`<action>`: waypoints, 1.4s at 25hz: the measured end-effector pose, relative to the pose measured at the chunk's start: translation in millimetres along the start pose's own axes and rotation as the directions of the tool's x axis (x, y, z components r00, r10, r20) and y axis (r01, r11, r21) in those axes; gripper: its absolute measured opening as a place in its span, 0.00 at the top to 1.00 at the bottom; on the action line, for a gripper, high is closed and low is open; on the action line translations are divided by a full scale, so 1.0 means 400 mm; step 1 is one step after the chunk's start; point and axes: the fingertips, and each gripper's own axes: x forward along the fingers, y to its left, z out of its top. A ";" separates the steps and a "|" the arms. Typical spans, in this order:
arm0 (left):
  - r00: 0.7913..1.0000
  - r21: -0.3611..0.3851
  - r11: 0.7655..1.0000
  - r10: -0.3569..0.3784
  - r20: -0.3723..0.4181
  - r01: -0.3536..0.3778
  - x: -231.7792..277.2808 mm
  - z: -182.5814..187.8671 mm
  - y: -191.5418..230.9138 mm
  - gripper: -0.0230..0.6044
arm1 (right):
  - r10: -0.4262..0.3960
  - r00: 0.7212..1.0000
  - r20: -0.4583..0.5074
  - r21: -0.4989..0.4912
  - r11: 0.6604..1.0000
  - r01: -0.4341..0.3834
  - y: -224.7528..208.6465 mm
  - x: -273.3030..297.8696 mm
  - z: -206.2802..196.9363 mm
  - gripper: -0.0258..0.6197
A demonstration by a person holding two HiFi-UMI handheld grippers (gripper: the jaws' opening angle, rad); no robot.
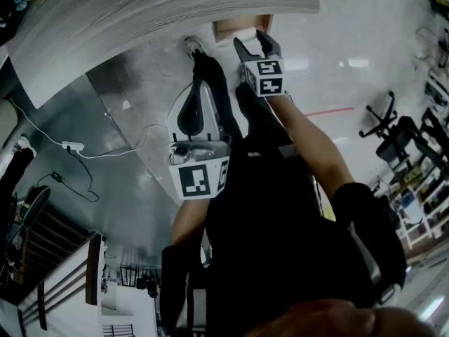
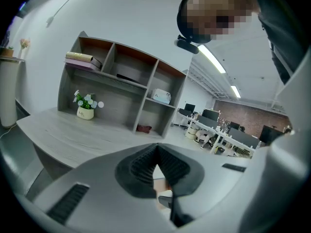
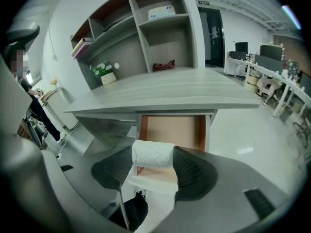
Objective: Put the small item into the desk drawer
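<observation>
Drawer: the light-brown wooden drawer point(image 3: 174, 130) stands pulled out under the grey wood-grain table point(image 3: 170, 93). Its flat bottom is bare, with nothing seen lying in it.
Shelf unit: the grey open-fronted shelf unit point(image 3: 138, 33) sits at the back of the table. A white box point(image 3: 161, 12) is in an upper compartment and a dark red soft thing point(image 3: 163, 65) in the one below. Flat books point(image 3: 81, 46) lie on the left board. A white pot of pale flowers point(image 3: 108, 76) stands under that board.
Task item: the small white paper roll point(image 3: 153, 152) lies crosswise in your right gripper point(image 3: 153, 161). It is held in the air at the drawer's front edge, not inside the drawer.
Right fingers: they are clamped on the roll, one black ribbed pad point(image 3: 187, 165) against each flat end. The roll's curved side faces the camera.
Left fingers: your left gripper point(image 2: 156, 152) has its dark ribbed pads point(image 2: 141, 166) closed tip to tip, with nothing between them.
Textures: the roll is soft, matt and slightly wrinkled. The table top has straight pale grain. The drawer's inside is smooth wood. The gripper shells are plain grey plastic.
</observation>
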 end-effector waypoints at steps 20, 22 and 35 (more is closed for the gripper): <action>1.000 -0.022 1.000 -0.008 -0.028 0.008 0.027 -0.034 0.022 0.97 | -0.050 0.990 -0.135 -0.003 0.999 0.050 -0.045 0.166 -0.104 0.55; 0.999 -0.024 1.000 -0.009 -0.032 0.008 0.029 -0.038 0.026 0.97 | -0.051 0.987 -0.149 -0.010 0.999 0.050 -0.043 0.179 -0.111 0.55; 0.999 -0.038 0.999 0.005 -0.044 -0.006 0.040 -0.060 0.058 0.97 | -0.064 0.954 -0.293 -0.025 0.998 0.059 -0.042 0.236 -0.171 0.55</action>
